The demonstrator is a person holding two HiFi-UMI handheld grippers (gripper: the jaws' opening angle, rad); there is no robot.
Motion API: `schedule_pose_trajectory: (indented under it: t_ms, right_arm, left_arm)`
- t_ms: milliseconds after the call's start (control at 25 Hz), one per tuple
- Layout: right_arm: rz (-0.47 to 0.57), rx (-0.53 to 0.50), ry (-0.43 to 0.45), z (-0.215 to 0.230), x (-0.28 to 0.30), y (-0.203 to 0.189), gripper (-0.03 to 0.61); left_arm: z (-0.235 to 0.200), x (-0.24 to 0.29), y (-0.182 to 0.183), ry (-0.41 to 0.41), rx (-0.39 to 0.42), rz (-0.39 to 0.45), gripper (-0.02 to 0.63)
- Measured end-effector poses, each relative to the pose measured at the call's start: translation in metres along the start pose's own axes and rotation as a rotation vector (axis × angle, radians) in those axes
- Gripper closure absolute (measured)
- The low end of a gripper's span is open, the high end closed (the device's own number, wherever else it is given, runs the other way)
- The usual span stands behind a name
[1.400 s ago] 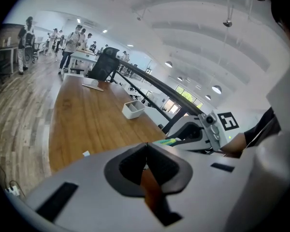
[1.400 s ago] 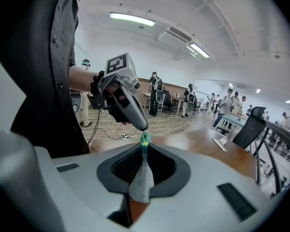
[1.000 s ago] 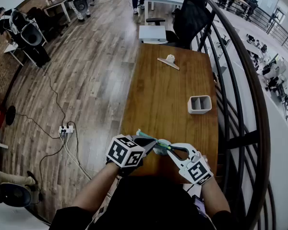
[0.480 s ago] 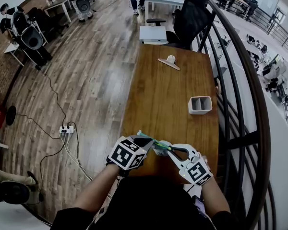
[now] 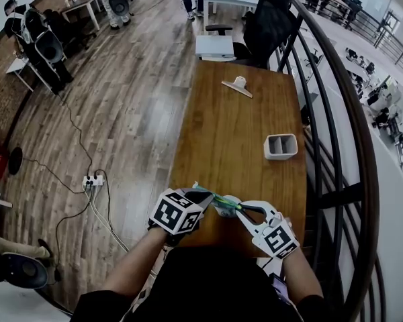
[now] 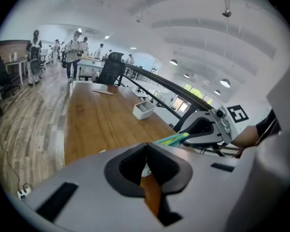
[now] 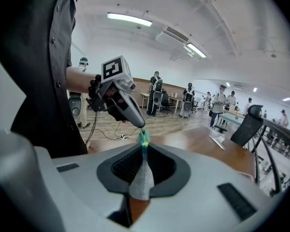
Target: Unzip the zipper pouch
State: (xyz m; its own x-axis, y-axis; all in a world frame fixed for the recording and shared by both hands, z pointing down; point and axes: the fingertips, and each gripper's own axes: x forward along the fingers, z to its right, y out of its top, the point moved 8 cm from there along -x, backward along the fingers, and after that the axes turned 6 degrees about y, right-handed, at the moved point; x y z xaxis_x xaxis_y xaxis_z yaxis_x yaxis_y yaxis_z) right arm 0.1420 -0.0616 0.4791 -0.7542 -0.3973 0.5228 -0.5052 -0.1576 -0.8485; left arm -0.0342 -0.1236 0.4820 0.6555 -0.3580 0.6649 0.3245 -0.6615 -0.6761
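Observation:
A small grey zipper pouch (image 5: 225, 207) with a teal zipper edge (image 5: 218, 198) hangs between my two grippers, just above the near edge of the wooden table (image 5: 235, 133). My left gripper (image 5: 210, 196) is shut at the zipper's left end, on a small pale zipper pull (image 6: 146, 170). My right gripper (image 5: 231, 206) is shut on the pouch's grey fabric (image 7: 142, 180), and the teal zipper (image 7: 144, 139) rises from its jaws toward the left gripper (image 7: 141, 124). In the left gripper view the teal edge (image 6: 171, 139) runs to the right gripper (image 6: 188, 132).
A white two-compartment bin (image 5: 280, 146) stands at the table's right side, and a flat clip-like item (image 5: 237, 86) lies at its far end. A black chair (image 5: 269, 19) sits beyond the table. A dark railing (image 5: 336, 146) runs along the right.
The left gripper's marker cube has tilted and shifted slightly. The right gripper and the pouch have stayed where they were.

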Motion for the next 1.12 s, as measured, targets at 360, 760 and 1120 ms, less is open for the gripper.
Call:
schedule_pose_trajectory:
  t_ms: [360,760,1120]
  right_arm:
    - [-0.006,-0.003,-0.009,0.002,-0.003,0.000,0.546]
    - [-0.009,0.008,-0.012,0.004,-0.003,-0.003,0.546]
    - [-0.010,0.009,-0.021,0.005,-0.007,-0.005,0.546]
  left_arm:
    - [-0.007,-0.003,0.000,-0.015,-0.046,0.018,0.600]
    - [-0.019,-0.005,-0.005,0.027,-0.051,0.012,0.600]
    - [-0.025,-0.010,-0.004,0.051,-0.048,0.017,0.600]
